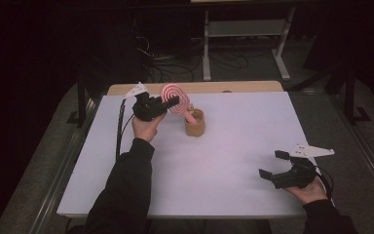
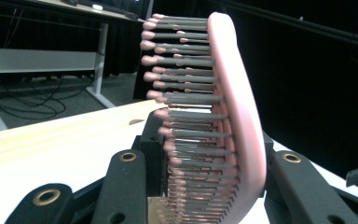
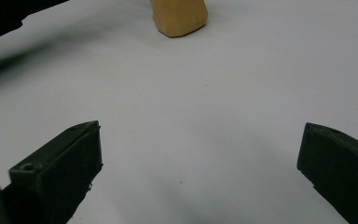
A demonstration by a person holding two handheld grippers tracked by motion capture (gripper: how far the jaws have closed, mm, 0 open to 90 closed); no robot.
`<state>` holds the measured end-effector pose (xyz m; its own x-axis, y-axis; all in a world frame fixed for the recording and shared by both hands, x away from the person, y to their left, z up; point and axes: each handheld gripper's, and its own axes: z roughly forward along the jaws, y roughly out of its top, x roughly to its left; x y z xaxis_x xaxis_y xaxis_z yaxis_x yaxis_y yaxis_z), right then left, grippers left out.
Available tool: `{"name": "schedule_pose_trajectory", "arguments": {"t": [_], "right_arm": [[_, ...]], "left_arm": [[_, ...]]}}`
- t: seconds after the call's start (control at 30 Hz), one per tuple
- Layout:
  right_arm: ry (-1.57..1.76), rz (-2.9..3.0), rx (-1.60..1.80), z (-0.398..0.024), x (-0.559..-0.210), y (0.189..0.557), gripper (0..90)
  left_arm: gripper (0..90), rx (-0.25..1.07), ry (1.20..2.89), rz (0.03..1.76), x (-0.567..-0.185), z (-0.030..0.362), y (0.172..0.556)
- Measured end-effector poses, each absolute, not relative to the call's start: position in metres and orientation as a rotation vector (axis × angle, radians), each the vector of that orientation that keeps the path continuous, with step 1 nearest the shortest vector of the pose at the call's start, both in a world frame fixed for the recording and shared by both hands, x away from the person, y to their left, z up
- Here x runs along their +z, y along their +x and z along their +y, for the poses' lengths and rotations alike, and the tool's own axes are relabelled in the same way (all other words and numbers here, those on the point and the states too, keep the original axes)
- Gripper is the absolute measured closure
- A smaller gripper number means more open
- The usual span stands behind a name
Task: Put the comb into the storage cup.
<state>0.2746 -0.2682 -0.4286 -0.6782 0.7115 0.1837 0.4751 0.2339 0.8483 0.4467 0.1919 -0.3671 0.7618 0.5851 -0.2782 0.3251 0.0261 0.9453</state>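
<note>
black sleeve and forearm at 6 o'clock in the high view, leading up to the left hand-held gripper [image 1: 168,103] at about 11 o'clock on the white bench [image 1: 233,146]. its jaws are clamped on a pink hairbrush [image 1: 174,99], gripping the round head across its thickness; in the left gripper view the brush [image 2: 233,116] stands on edge between the two black jaws, bristles with pink tips pointing toward 9 o'clock, smooth back toward 3 o'clock. brush handle slants down toward 4 o'clock into a tan cup [image 1: 195,123], which stands upright on the bench just beside the left gripper, at its 4 o'clock. right hand-held gripper [image 1: 274,166] rests low at about 4 o'clock of the bench, well apart from cup and brush, jaws spread wide with nothing between them; in the right gripper view the cup [image 3: 179,17] sits at 12 o'clock, bare bench surface between the jaws.
</note>
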Motion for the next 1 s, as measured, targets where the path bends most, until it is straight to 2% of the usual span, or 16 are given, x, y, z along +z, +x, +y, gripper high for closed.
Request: {"name": "schedule_pose_trajectory", "arguments": {"t": [0.47, 1.0], "right_arm": [[1.121, 2.258, 1.417, -0.269, -0.429, 0.275, 0.0], [1.127, 2.283, 1.385, -0.267, -0.433, 0.278, 0.0]], "left_arm": [[55.4, 0.244, 1.598, 0.769, -0.371, 0.212, 0.436], [19.9, 0.278, 1.647, 0.721, -0.373, 0.227, 0.421]]}}
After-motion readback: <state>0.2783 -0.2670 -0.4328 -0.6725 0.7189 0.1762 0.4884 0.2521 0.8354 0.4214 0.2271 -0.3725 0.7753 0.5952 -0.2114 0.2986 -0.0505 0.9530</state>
